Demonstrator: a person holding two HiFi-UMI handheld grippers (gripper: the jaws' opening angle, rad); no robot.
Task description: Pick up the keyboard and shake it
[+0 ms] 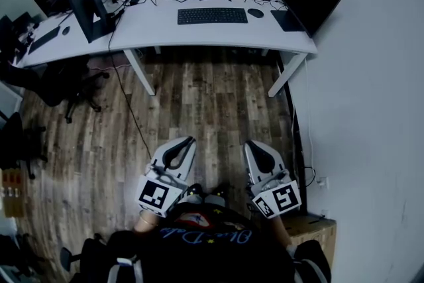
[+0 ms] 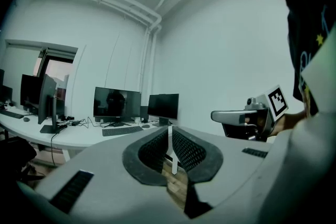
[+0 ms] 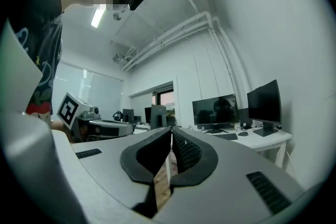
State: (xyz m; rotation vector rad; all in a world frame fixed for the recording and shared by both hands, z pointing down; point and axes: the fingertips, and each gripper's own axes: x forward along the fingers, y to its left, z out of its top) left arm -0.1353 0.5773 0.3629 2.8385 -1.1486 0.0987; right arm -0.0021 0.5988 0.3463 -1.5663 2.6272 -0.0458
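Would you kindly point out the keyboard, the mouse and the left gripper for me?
keyboard point(image 1: 212, 15), head view, middle of its keys.
mouse point(image 1: 255, 12), head view, its top.
left gripper point(image 1: 189, 140), head view, between its closed fingertips.

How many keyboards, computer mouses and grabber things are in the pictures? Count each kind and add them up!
Keyboards: 2, the keyboard ahead and the left keyboard
Mice: 2, the mouse ahead and the left mouse
Grippers: 2, the left gripper and the right gripper, both shut and empty
Total: 6
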